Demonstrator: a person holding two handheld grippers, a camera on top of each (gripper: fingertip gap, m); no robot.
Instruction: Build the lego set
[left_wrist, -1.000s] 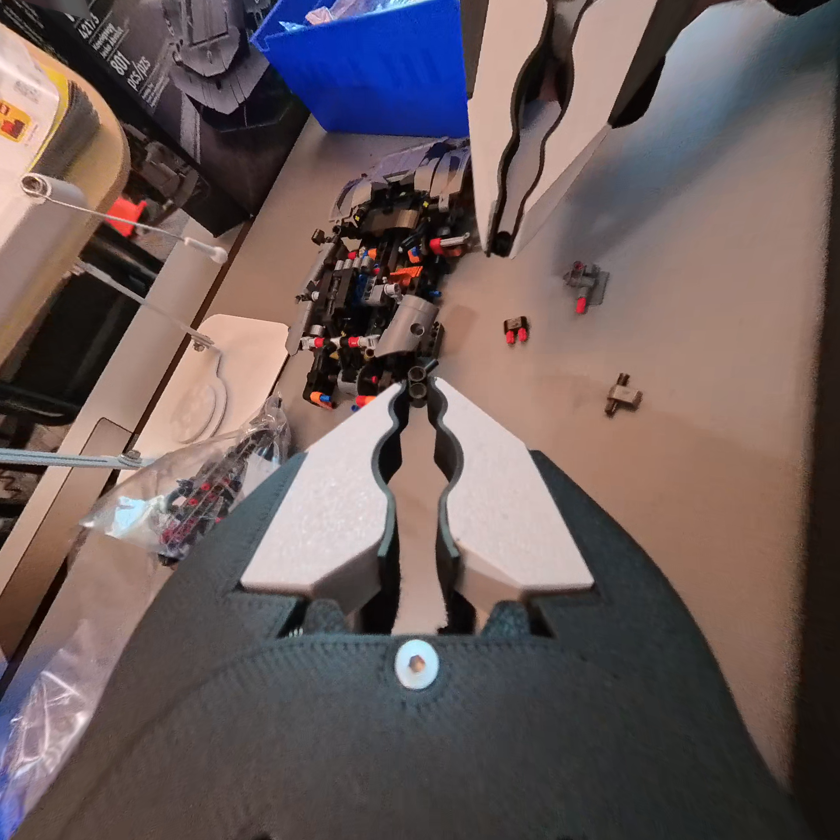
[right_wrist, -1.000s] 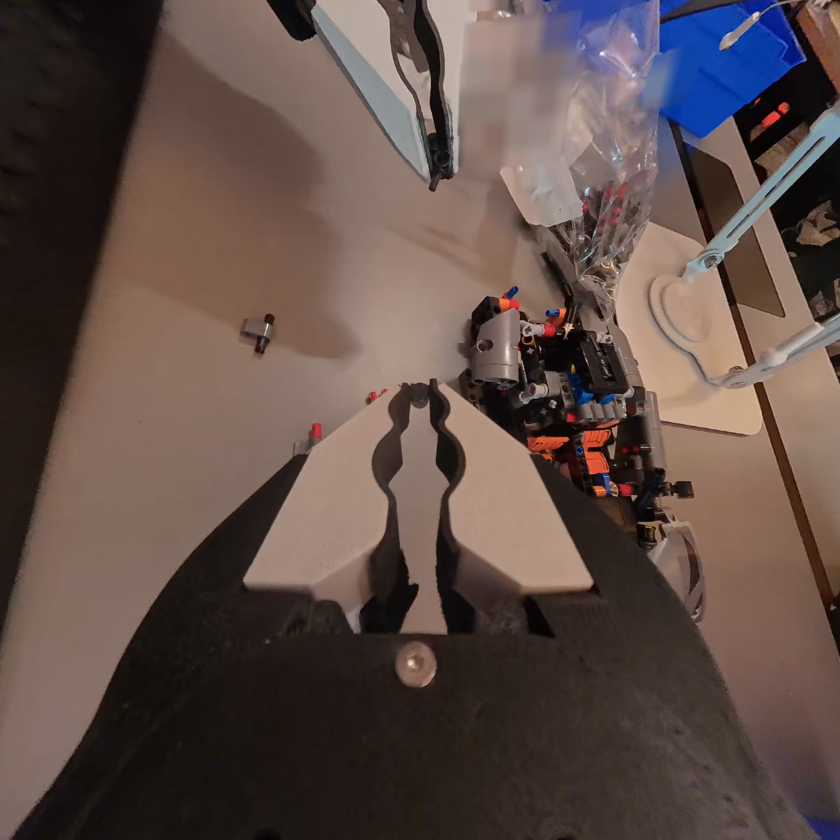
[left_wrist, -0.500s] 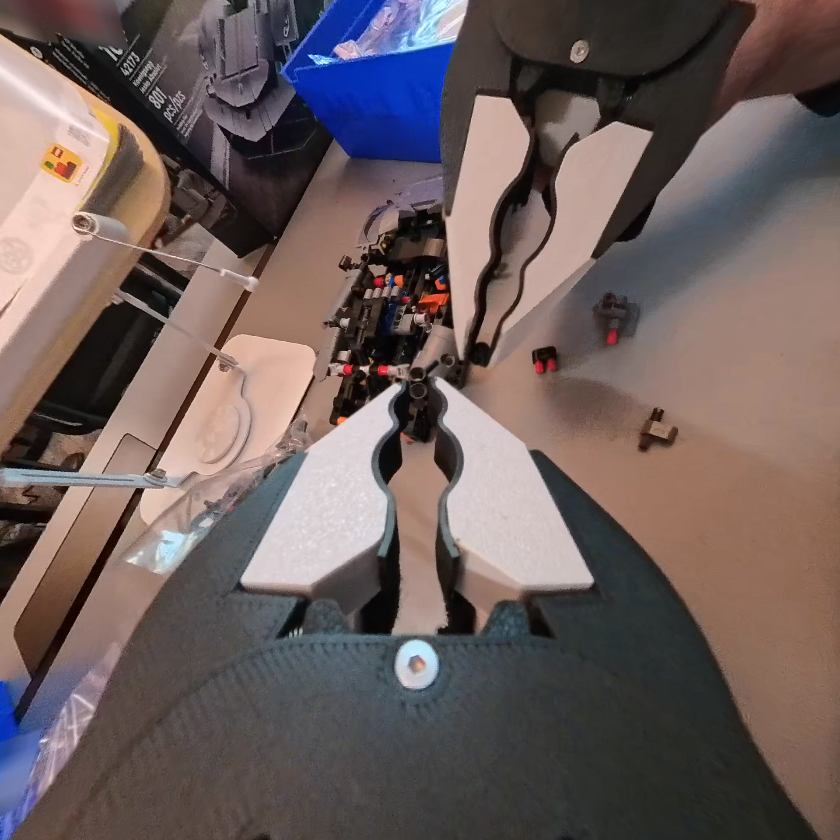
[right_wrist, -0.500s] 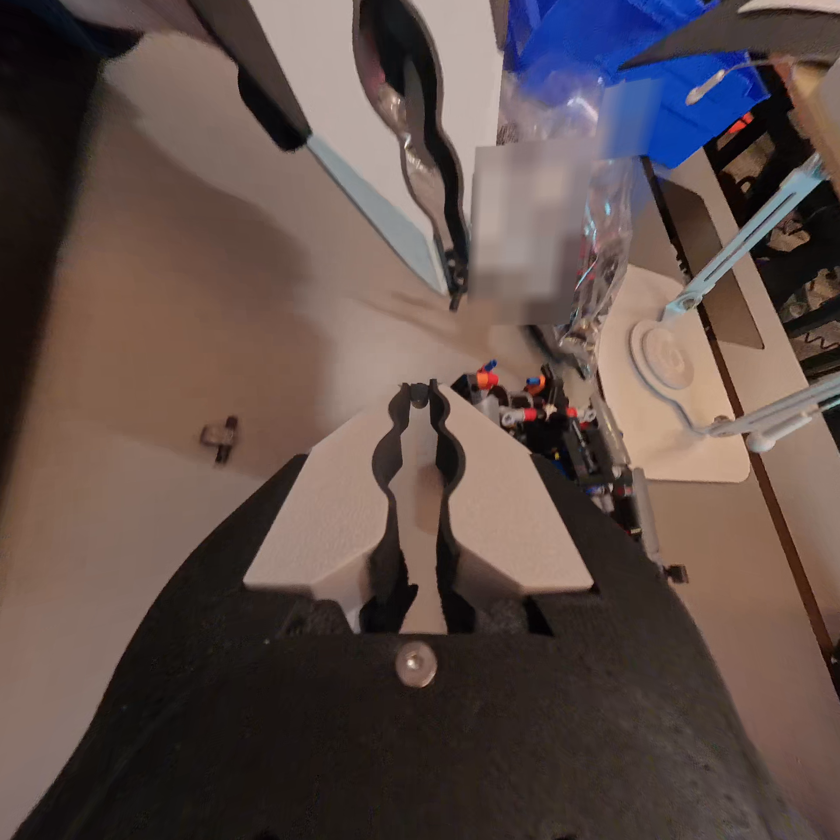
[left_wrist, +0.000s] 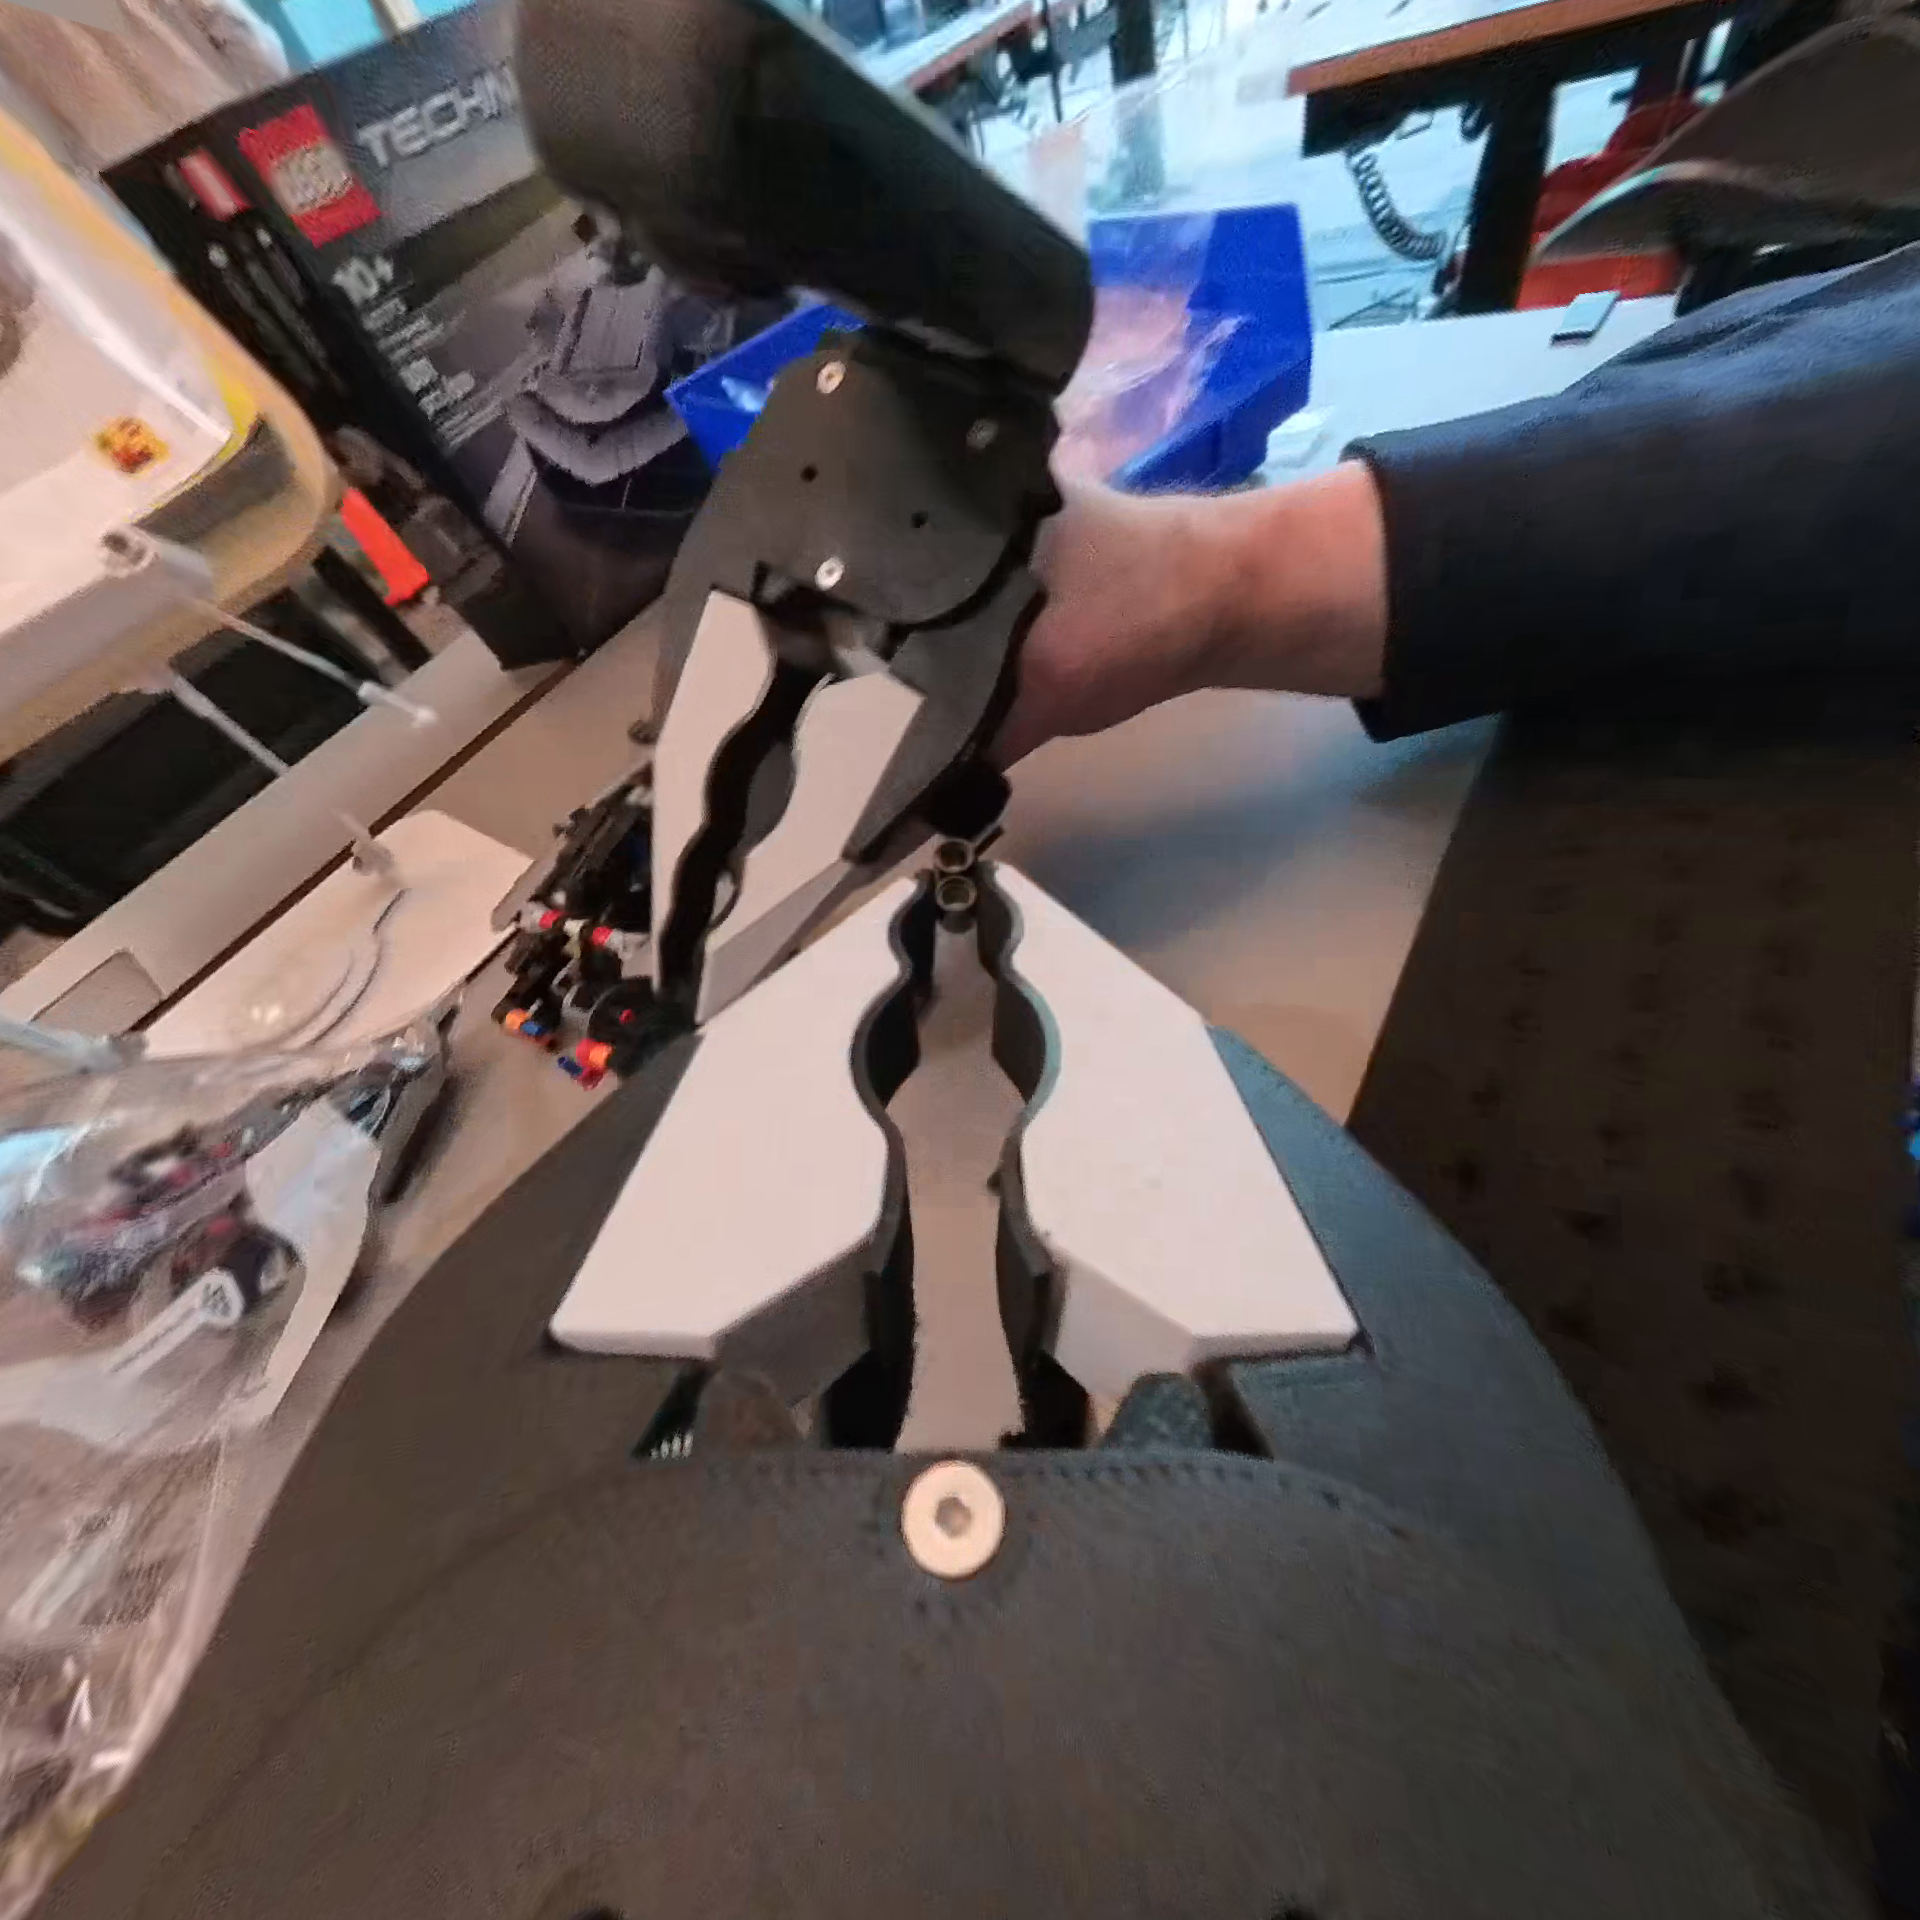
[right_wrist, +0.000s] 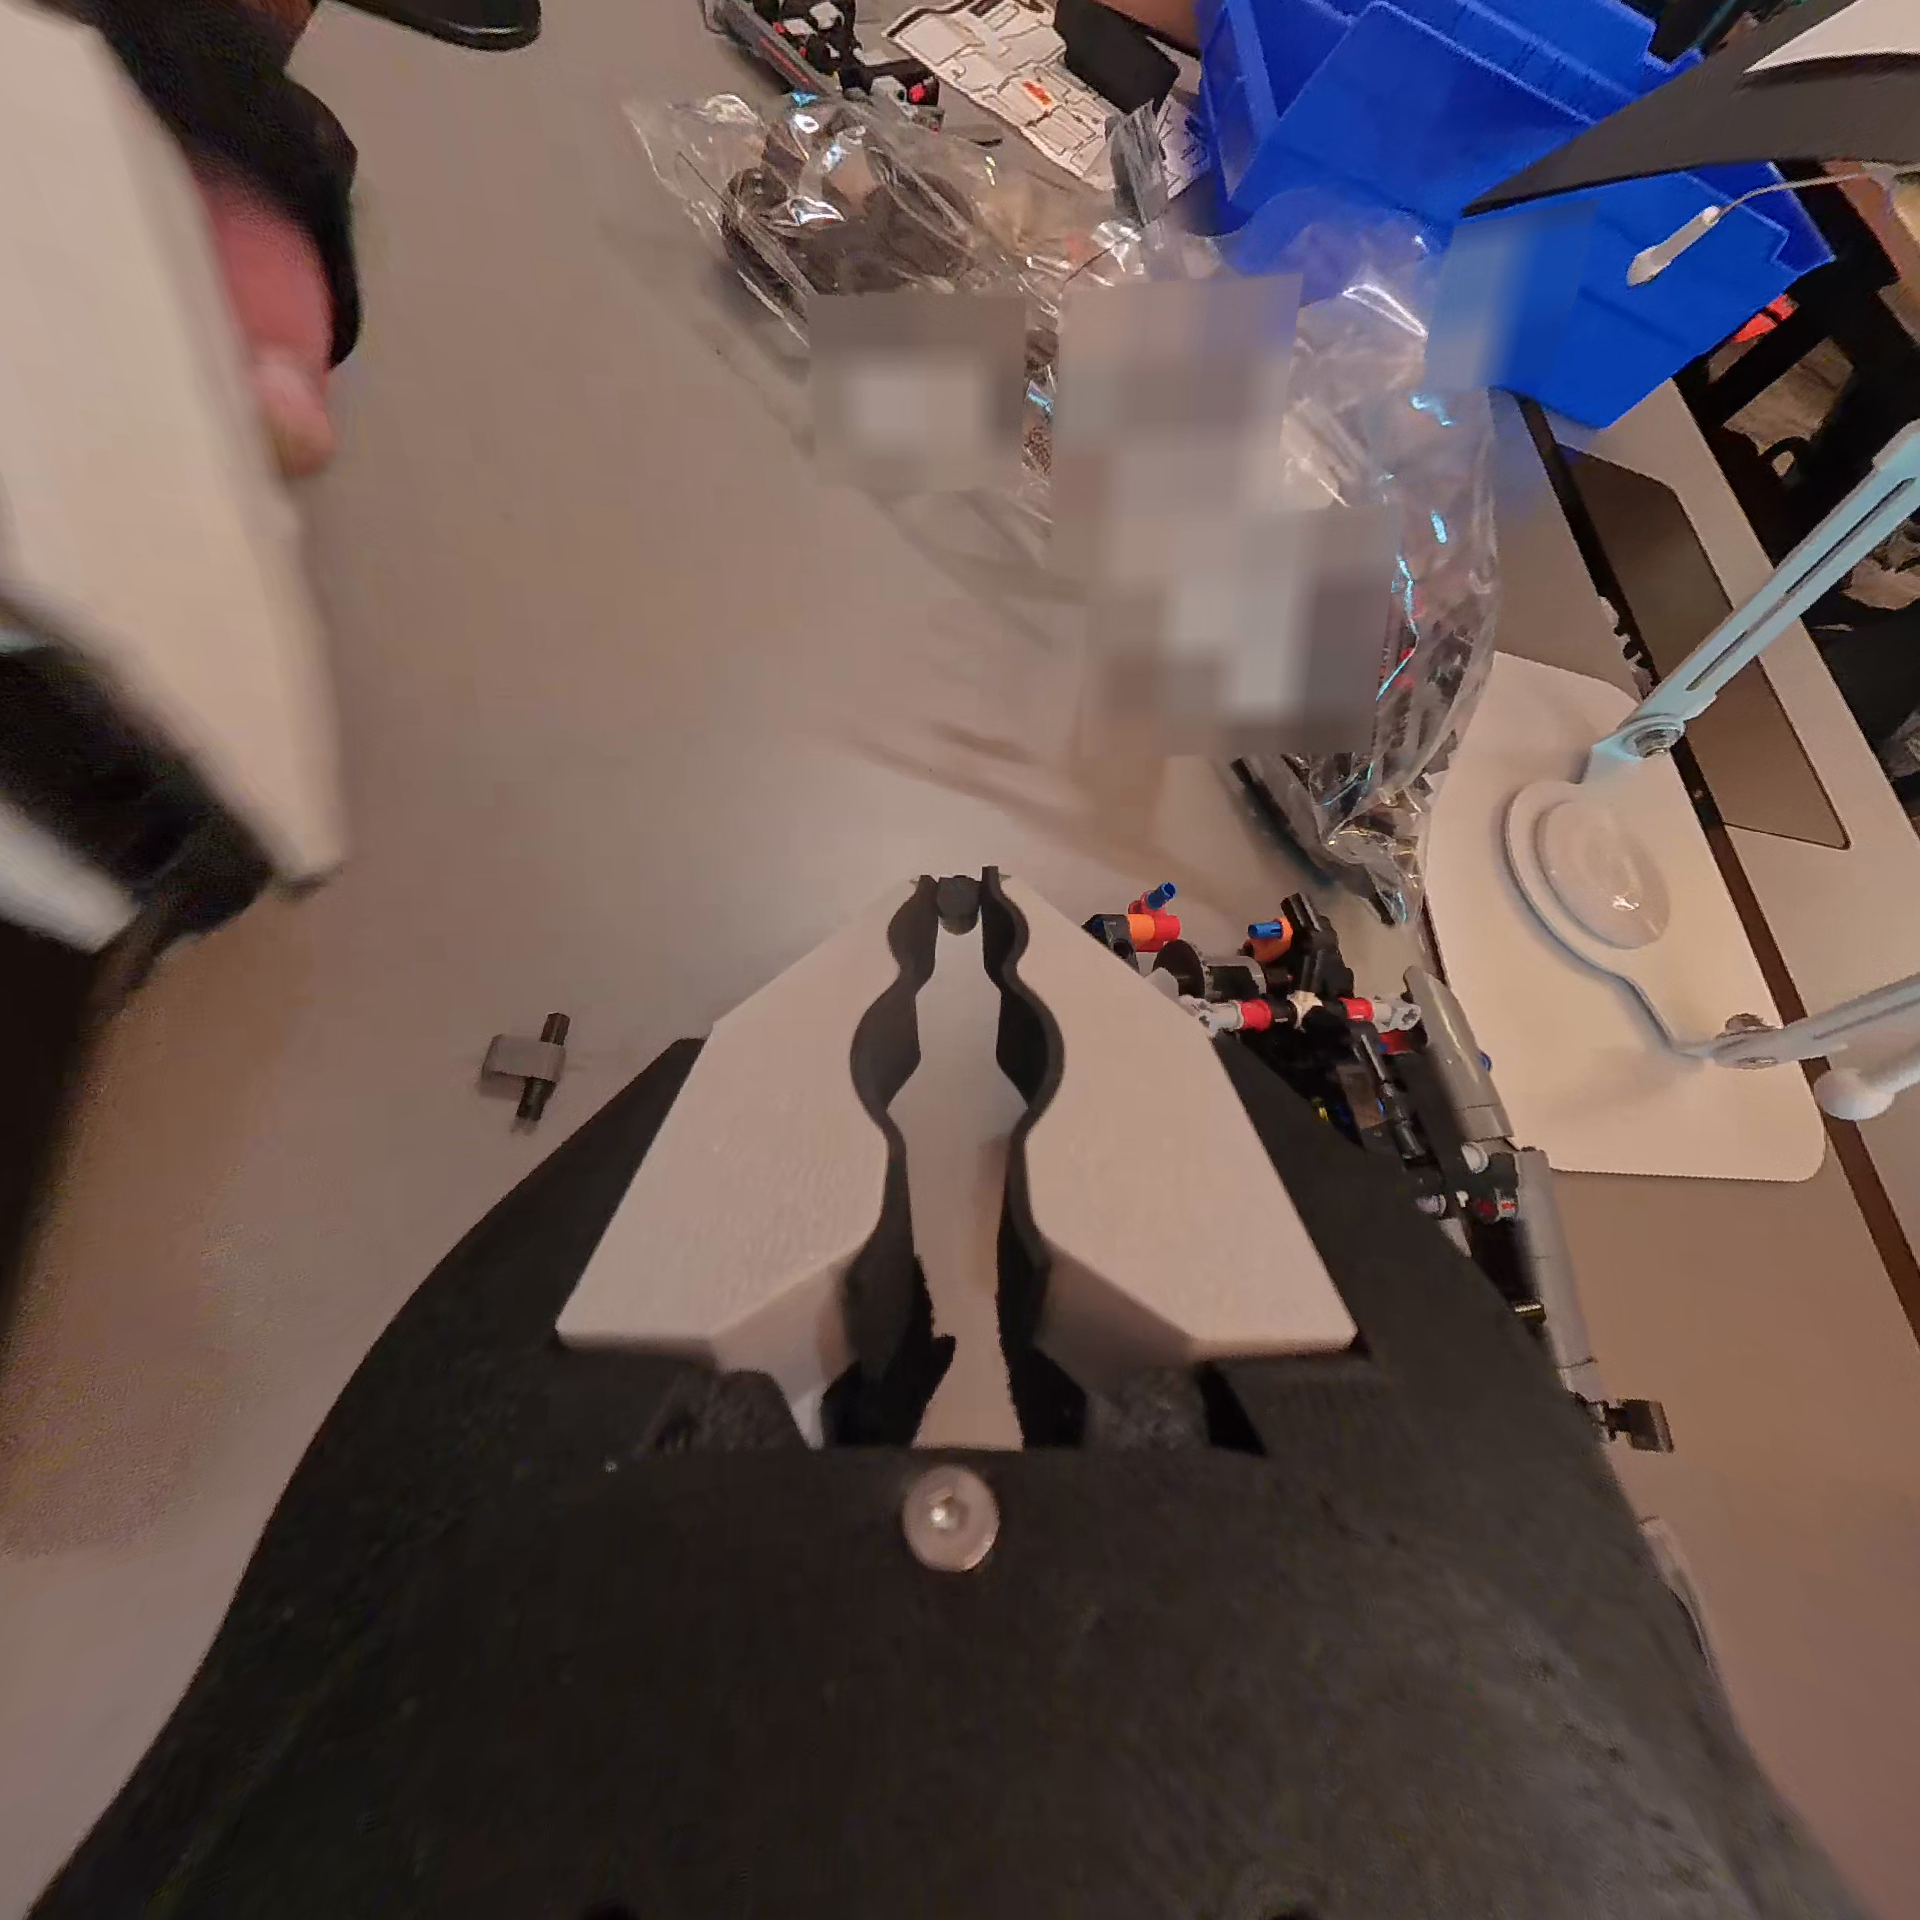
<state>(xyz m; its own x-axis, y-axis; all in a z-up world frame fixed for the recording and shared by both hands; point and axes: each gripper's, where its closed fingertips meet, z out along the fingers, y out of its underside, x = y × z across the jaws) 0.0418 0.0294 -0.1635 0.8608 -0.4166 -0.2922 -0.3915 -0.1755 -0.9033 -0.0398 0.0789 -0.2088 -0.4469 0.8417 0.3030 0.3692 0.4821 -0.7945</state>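
Note:
The partly built lego model (left_wrist: 582, 966), black and grey with red, blue and orange pins, lies on the grey table; it also shows in the right wrist view (right_wrist: 1351, 1049). My left gripper (left_wrist: 956, 883) is shut on a small dark connector (left_wrist: 954, 871) with two round holes, held above the table. My right gripper (right_wrist: 958, 891) is shut on a small dark pin (right_wrist: 956, 902). In the left wrist view the right gripper (left_wrist: 686, 1003) points down, its tips right at the model's near end. The left gripper (right_wrist: 156, 520) shows blurred at the left of the right wrist view.
A grey piece with a black pin (right_wrist: 530, 1062) lies loose on the table. Clear bags of parts (right_wrist: 1382, 644) (left_wrist: 156, 1247) lie beside the model. Blue bins (right_wrist: 1455, 156), the set's dark box (left_wrist: 416, 291) and a white lamp base (right_wrist: 1621, 935) stand around. A sleeved hand (left_wrist: 1164, 603) holds the right gripper. The gap from one gripper's tips to the other's is roughly 10 cm.
My left gripper has lifted and tilted up, so its view now looks across the table. The right gripper has come down to the model's near end. Both stay shut.

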